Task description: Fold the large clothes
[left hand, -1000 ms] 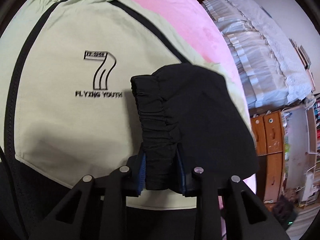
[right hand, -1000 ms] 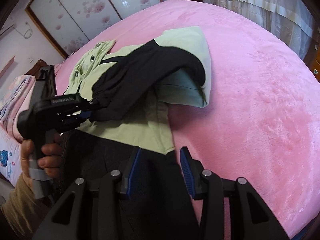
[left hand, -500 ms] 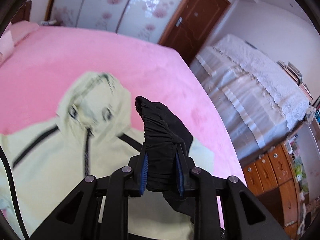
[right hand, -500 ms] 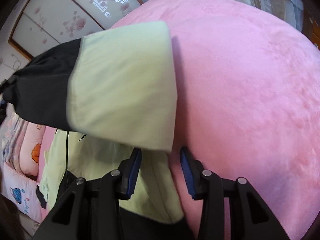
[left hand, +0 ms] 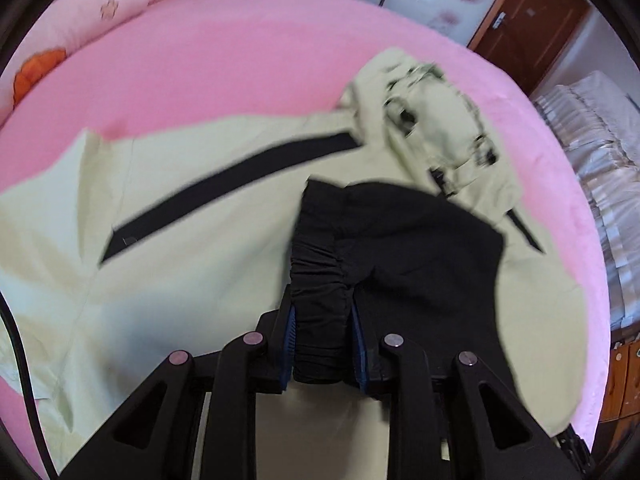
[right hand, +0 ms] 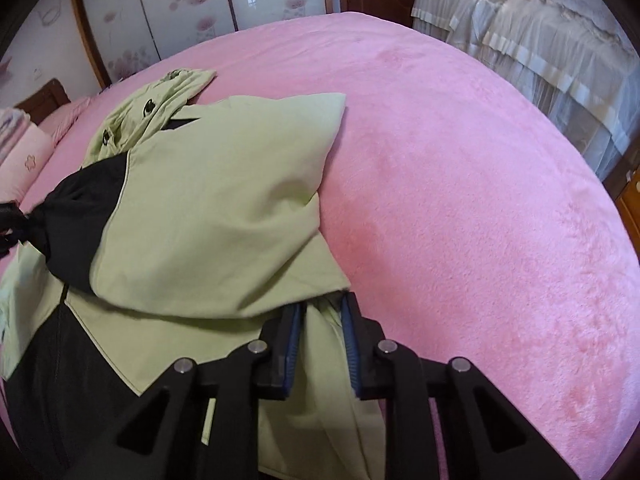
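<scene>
Left gripper (left hand: 323, 334), clamped on the black elastic sleeve cuff (left hand: 318, 276), has swung across our pale green hooded jacket (right hand: 208, 208). Right gripper (right hand: 320, 344) now pinches its side fold; open pink bedspread (right hand: 460, 184) lies rightward.

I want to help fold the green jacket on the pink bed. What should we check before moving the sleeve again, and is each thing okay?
1. Left gripper holds the black cuff firmly: ok, the cuff is bunched between its pads.
2. Right gripper pins the jacket side: ok, green fabric sits between its fingers.
3. Sleeve lies across the jacket body: ok, folded over the chest.
4. Sleeve flat, no wrinkles: not ok, it puffs up and creases.
5. Hood tidy: not ok, it lies crumpled.
6. Room on the pink bed: ok, bare blanket lies beside the jacket.
</scene>
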Motion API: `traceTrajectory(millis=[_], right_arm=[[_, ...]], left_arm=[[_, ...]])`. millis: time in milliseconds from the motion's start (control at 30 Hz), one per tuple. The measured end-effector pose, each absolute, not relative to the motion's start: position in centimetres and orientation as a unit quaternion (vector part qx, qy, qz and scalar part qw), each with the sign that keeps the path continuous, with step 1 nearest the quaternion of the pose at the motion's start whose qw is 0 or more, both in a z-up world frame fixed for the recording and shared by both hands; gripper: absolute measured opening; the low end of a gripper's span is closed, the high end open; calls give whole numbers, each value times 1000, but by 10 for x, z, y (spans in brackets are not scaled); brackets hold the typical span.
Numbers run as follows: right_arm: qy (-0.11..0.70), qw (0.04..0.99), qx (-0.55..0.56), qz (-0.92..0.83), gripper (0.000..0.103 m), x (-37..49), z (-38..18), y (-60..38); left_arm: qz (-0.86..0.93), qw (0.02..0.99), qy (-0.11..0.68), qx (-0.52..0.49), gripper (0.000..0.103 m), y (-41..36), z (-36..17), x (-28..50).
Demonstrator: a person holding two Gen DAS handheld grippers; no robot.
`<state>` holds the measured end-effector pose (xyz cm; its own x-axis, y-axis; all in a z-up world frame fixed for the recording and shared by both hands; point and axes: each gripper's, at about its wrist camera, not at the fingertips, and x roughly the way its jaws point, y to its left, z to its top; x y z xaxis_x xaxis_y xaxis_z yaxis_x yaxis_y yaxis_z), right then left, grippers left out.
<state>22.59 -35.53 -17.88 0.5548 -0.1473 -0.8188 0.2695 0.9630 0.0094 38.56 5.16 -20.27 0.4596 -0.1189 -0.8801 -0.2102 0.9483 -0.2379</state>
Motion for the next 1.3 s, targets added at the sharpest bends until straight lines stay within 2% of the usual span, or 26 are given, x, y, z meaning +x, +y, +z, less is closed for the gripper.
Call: traceTrajectory(millis=[100, 167, 267, 300, 333, 367, 400, 433, 467, 500, 567, 600, 633, 767, 1000, 1033, 1100, 1133, 1300], right_arm=[[462, 878, 42, -120, 20, 220, -175, -349], [470, 874, 37, -115, 20, 212, -170, -349], [469, 875, 73, -98, 21, 207, -158, -354], [468, 875, 84, -92, 21, 206, -154, -355], [466, 876, 94, -86, 24, 205, -149, -357], [463, 877, 100, -83, 32, 204, -143, -358], [462, 878, 102, -80, 37, 206, -137, -359], [461, 878, 102, -74, 47, 208, -131, -359], [459, 880, 101, -68, 50, 212, -124, -360], [453, 884, 97, -60, 50, 217, -115, -361], [446, 889, 90, -51, 51, 230, -103, -364], [442, 891, 88, -51, 51, 238, -99, -365], [437, 894, 88, -49, 51, 248, -97, -368], [439, 890, 110, -58, 52, 299, -105, -388], [480, 859, 145, -104, 52, 382, -152, -426], [490, 852, 152, -101, 51, 390, -161, -429], [493, 853, 146, -93, 15, 398, -169, -427], [494, 853, 136, -97, 3, 401, -170, -425], [490, 856, 91, -137, 3, 412, -177, -416]], left_arm=[[21, 846, 513, -142, 22, 48, -203, 388], [2, 866, 486, -119, 22, 42, -183, 391], [-6, 877, 472, -85, 23, 35, -172, 392], [-1, 872, 487, -60, 26, 32, -177, 395], [3, 863, 505, -34, 34, 31, -183, 397], [9, 849, 528, 1, 37, 30, -190, 400], [8, 840, 542, 22, 39, 31, -192, 400], [3, 833, 552, 37, 39, 33, -192, 400], [-8, 830, 556, 41, 39, 35, -189, 399], [-18, 829, 557, 39, 41, 37, -184, 399], [-29, 835, 549, 33, 53, 41, -170, 401], [-28, 841, 539, 31, 63, 42, -164, 404], [-24, 849, 528, 29, 68, 43, -157, 409], [-22, 851, 525, 8, 69, 41, -157, 437], [14, 838, 546, 20, 68, 28, -190, 475], [15, 840, 542, 13, 57, 28, -191, 476], [6, 850, 526, 6, 39, 22, -191, 481], [13, 857, 515, 11, 36, 20, -188, 481], [45, 861, 506, 8, 35, 15, -194, 481]])
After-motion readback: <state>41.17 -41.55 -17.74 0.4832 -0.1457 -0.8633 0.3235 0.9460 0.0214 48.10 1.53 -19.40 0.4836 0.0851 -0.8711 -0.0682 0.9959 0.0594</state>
